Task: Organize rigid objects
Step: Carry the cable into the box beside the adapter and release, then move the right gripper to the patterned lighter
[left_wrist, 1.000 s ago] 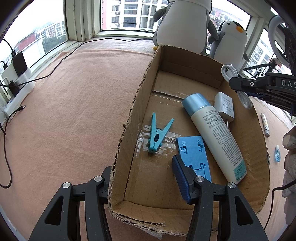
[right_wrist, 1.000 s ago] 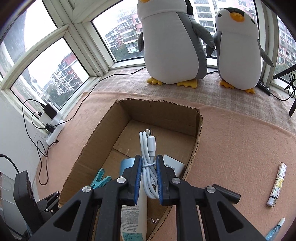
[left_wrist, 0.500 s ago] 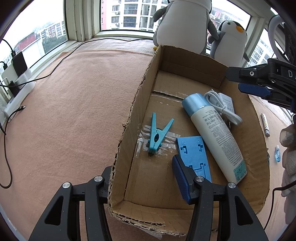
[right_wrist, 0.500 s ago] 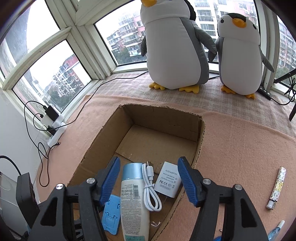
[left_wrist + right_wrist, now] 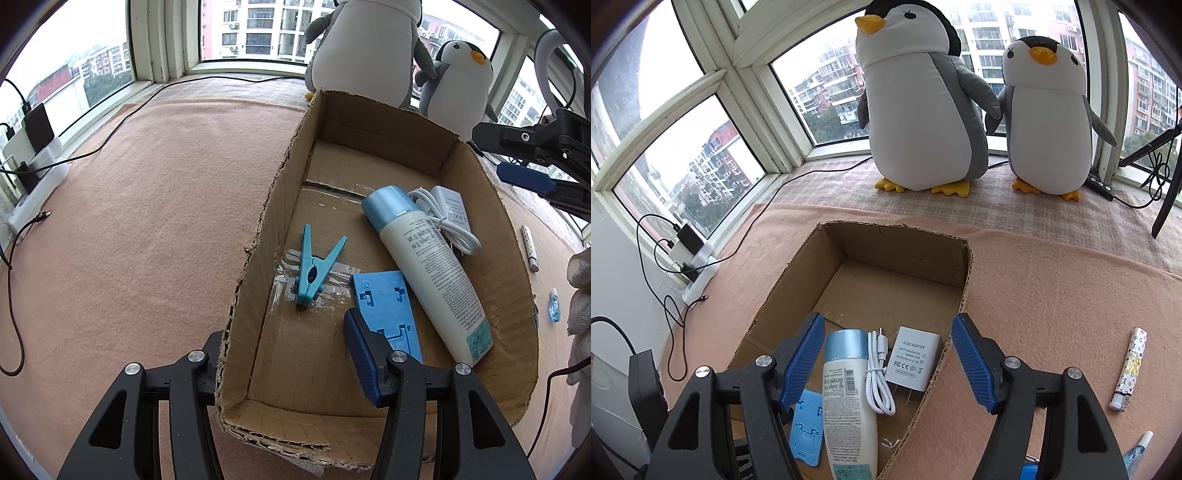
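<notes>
An open cardboard box lies on the pink blanket. Inside it are a teal clothespin, a blue plastic stand, a white bottle with a blue cap, a coiled white cable and a white charger. My left gripper is open and straddles the box's near left wall, one finger outside and one inside. My right gripper hangs open and empty above the box, over the cable, the charger and the bottle.
A patterned tube and a small blue item lie on the blanket to the right of the box. Two plush penguins stand behind it by the window. A power strip with cables sits at the left edge.
My right gripper opened and let go of the white cable, which now lies in the box between the bottle and the charger. The gripper has risen and drawn back. The left gripper stayed still.
</notes>
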`<state>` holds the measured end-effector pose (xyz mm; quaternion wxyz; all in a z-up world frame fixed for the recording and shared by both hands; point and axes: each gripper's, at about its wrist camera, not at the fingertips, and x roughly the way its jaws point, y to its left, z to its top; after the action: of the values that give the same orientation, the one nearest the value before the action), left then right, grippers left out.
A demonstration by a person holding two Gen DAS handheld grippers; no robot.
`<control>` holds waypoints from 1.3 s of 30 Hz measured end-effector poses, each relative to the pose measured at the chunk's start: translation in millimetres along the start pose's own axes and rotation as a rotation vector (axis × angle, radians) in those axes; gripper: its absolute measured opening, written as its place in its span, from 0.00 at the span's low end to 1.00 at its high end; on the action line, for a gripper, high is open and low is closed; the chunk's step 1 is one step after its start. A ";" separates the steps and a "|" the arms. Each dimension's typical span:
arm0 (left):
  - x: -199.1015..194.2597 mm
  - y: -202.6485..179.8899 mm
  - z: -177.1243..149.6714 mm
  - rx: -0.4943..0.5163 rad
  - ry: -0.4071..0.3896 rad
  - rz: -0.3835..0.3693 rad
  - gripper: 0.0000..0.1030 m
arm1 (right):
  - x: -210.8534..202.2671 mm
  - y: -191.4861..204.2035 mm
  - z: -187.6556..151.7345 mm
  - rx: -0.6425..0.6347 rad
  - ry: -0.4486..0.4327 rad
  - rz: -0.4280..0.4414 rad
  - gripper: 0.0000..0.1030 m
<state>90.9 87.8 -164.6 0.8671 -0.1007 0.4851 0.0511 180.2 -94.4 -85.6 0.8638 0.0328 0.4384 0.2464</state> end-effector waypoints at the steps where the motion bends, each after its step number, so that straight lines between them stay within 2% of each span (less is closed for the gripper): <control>1: 0.1 -0.2 0.2 0.001 0.000 0.000 0.56 | -1.4 -0.3 -0.6 -0.002 -0.001 -0.003 0.66; 14: 0.7 -2.8 -0.6 0.013 0.001 0.002 0.56 | -25.8 -9.7 -10.4 0.024 -0.040 0.004 0.66; 21: 1.6 -3.8 -1.4 0.016 0.000 0.002 0.56 | -49.0 -15.9 -14.2 0.032 -0.060 -0.021 0.66; 30: 0.7 -4.6 -2.7 0.016 -0.007 0.012 0.56 | -88.7 -50.7 -27.5 0.096 -0.065 -0.052 0.66; 39: 0.6 -6.7 -1.2 0.031 -0.006 0.015 0.56 | -105.1 -86.9 -61.3 0.127 -0.011 -0.104 0.64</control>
<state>91.4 81.0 -164.8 0.8696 -0.0837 0.4840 0.0503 115.4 -228.1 -69.0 0.8739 0.0662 0.4496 0.1724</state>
